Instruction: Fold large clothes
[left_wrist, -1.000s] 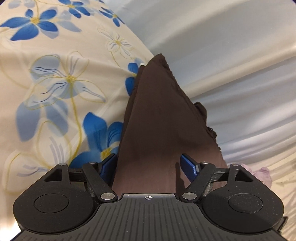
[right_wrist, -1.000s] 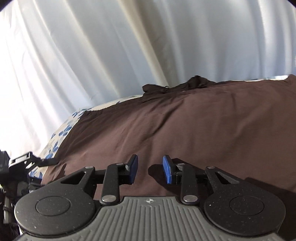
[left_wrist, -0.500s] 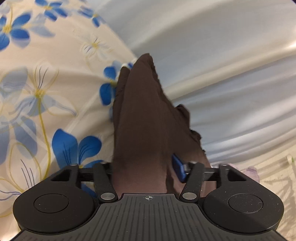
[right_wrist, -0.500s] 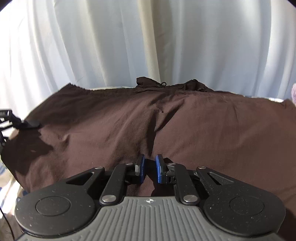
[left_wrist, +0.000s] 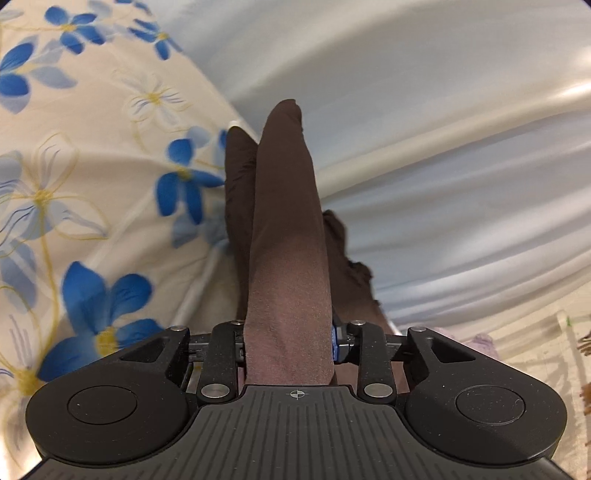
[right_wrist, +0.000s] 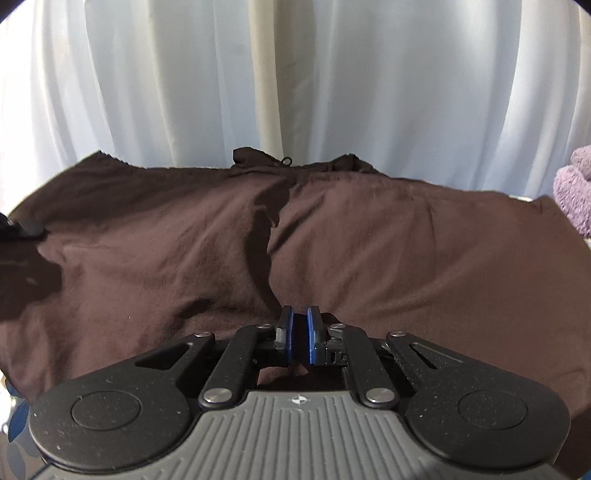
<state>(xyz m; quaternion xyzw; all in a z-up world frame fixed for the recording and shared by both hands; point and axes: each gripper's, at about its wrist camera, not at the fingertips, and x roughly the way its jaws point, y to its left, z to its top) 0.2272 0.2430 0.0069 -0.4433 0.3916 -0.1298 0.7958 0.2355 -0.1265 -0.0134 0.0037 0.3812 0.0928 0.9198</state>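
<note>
A large dark brown garment (right_wrist: 369, 258) is spread wide across the right wrist view, with a crease running up from my right gripper (right_wrist: 299, 334). That gripper is shut on the garment's near edge. In the left wrist view the same brown garment (left_wrist: 288, 236) rises as a narrow raised fold from my left gripper (left_wrist: 290, 343), which is shut on it; cloth hides the left pad. The left gripper's tip shows at the far left of the right wrist view (right_wrist: 22, 230), holding the garment's left side.
The garment lies over a cream bedsheet with blue flowers (left_wrist: 92, 177). White curtains (right_wrist: 295, 81) hang close behind. A purple towel (right_wrist: 576, 184) sits at the right edge.
Both grippers closed on the brown garment. They have lifted its edge, so the cloth bunches into a narrower raised fold in the left view and the bedsheet dropped out of the right view.
</note>
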